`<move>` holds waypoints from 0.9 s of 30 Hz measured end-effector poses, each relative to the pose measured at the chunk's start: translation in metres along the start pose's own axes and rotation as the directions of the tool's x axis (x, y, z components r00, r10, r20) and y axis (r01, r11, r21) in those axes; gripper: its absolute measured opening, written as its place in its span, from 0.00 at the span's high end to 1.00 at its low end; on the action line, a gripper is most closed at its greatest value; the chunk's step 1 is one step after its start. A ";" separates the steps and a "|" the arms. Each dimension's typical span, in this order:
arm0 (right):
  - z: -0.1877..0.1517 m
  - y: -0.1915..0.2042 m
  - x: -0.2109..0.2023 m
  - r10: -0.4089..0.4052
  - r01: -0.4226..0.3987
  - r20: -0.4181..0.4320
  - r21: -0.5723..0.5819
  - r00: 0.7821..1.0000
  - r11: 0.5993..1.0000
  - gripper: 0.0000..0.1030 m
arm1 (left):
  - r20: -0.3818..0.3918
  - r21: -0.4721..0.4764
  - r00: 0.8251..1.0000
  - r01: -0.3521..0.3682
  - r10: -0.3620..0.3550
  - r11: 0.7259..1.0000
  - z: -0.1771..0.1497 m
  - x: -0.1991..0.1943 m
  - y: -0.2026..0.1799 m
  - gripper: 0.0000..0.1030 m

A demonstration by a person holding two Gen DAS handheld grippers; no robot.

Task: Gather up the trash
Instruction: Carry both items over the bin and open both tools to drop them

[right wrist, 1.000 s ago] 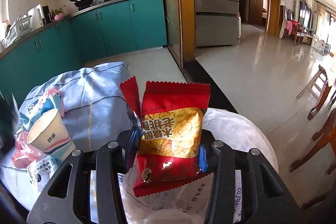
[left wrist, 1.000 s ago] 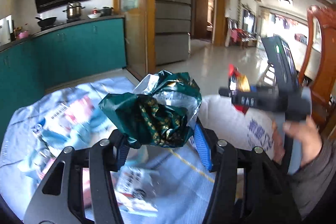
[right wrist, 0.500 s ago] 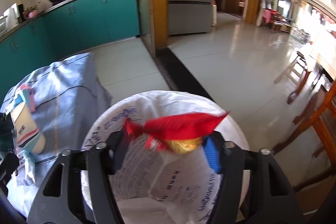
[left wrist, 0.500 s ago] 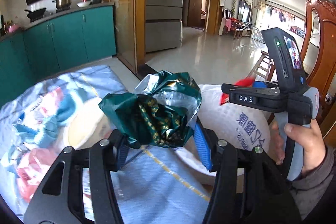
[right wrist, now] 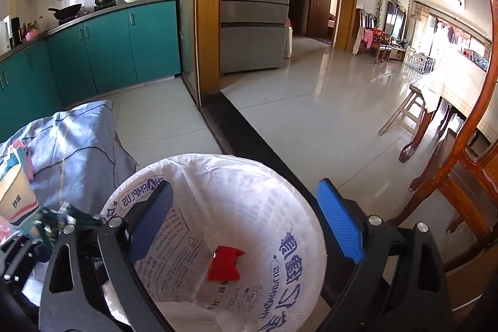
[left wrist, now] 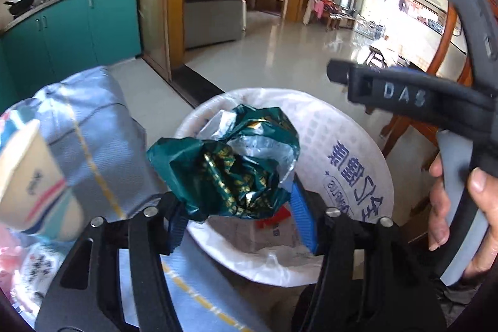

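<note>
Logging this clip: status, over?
Right gripper opening, empty; red wrapper in bin. Left gripper opening, green wrapper between jaws, over bin. Nothing blocking.

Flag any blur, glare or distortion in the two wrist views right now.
Left wrist view: paper cup at the left edge is motion-blurred; green wrapper sharp; window area blown out. Right wrist view: mostly sharp, red wrapper in the bin liner crisp; bottom-left corner smeared; strong glare off the floor at right. Both: heavy fisheye bending, dark corner vignette.
</note>
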State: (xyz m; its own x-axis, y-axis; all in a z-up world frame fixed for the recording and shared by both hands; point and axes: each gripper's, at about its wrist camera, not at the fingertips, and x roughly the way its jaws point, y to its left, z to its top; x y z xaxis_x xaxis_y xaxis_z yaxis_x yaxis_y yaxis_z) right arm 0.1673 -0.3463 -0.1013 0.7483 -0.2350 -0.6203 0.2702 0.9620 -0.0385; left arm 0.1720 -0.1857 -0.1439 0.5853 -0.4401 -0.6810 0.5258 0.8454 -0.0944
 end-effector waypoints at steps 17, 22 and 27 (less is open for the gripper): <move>0.003 0.008 -0.015 0.025 -0.025 0.058 -0.004 0.998 1.000 0.07 | 0.110 0.034 0.982 -0.159 0.154 0.987 0.004 -0.037 0.009 0.18; 0.005 0.022 -0.018 0.065 -0.064 0.065 -0.014 0.996 0.998 0.07 | 0.187 -0.012 0.937 -0.299 0.296 0.954 0.009 -0.080 0.037 0.18; 0.008 0.045 -0.023 0.102 -0.098 0.074 -0.052 0.992 0.994 0.07 | 0.203 -0.091 0.893 -0.390 0.401 0.916 0.003 -0.110 0.080 0.18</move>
State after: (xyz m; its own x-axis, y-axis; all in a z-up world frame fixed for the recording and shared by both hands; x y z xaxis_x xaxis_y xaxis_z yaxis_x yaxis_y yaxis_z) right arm 0.1673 -0.2983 -0.0831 0.8150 -0.1452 -0.5610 0.1634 0.9864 -0.0179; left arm 0.1520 -0.0703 -0.0744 0.8590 -0.1157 -0.4988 0.1970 0.9738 0.1133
